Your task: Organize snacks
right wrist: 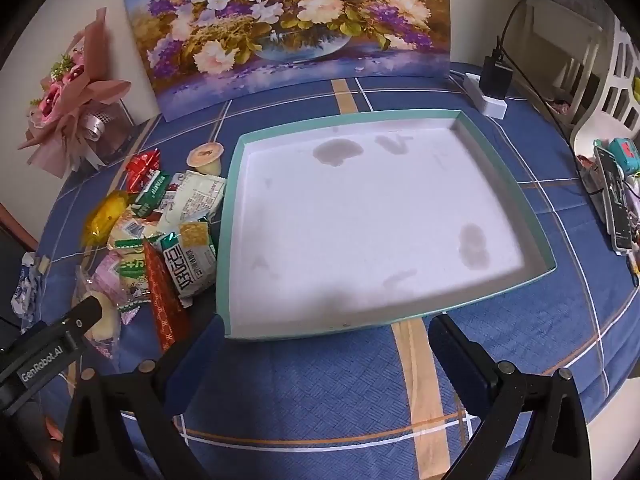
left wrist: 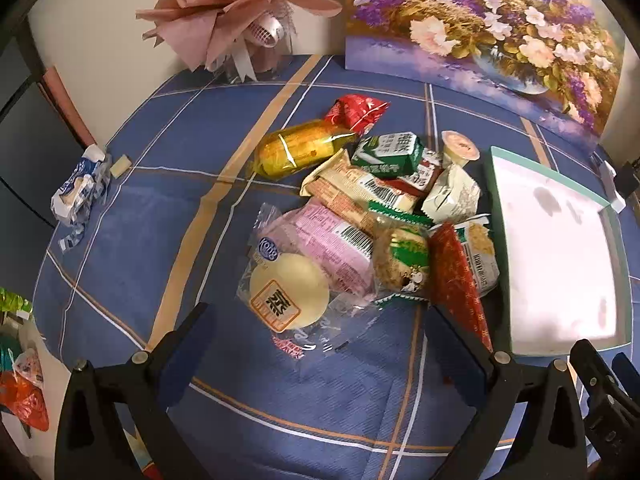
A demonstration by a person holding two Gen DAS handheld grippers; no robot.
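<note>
A heap of wrapped snacks [left wrist: 372, 216] was seen piled on the blue checked table [left wrist: 180, 208], just beside the left wall of a shallow teal-rimmed box [right wrist: 230, 240] whose white floor, marked with a few faint stains, held nothing. At the near edge of the heap a round pale bun in clear film [left wrist: 288, 296] was laid against a pink packet [left wrist: 332, 248]; a long red packet [left wrist: 456, 280] was stretched along the side nearest the box. Farther back a yellow-wrapped roll [left wrist: 300, 152], a green-and-white carton [left wrist: 390, 154], a red sweet packet [left wrist: 356, 112] and a small sealed jelly cup [left wrist: 460, 148] were gathered. The left tongs [left wrist: 316, 332] were held wide apart above the cloth just short of the bun, nothing gripped between them. The right tongs [right wrist: 324, 340] were likewise spread wide and empty, poised at the near rim of the box. A crumpled blue-and-white wrapper [left wrist: 80, 192] was left well apart at the table's left edge. A flower painting [right wrist: 288, 24] was propped against the wall behind the box, with a pink paper-wrapped bouquet [left wrist: 224, 4] to its left. A white power strip with a black plug [right wrist: 494, 88] was placed at the far right of the table
</note>
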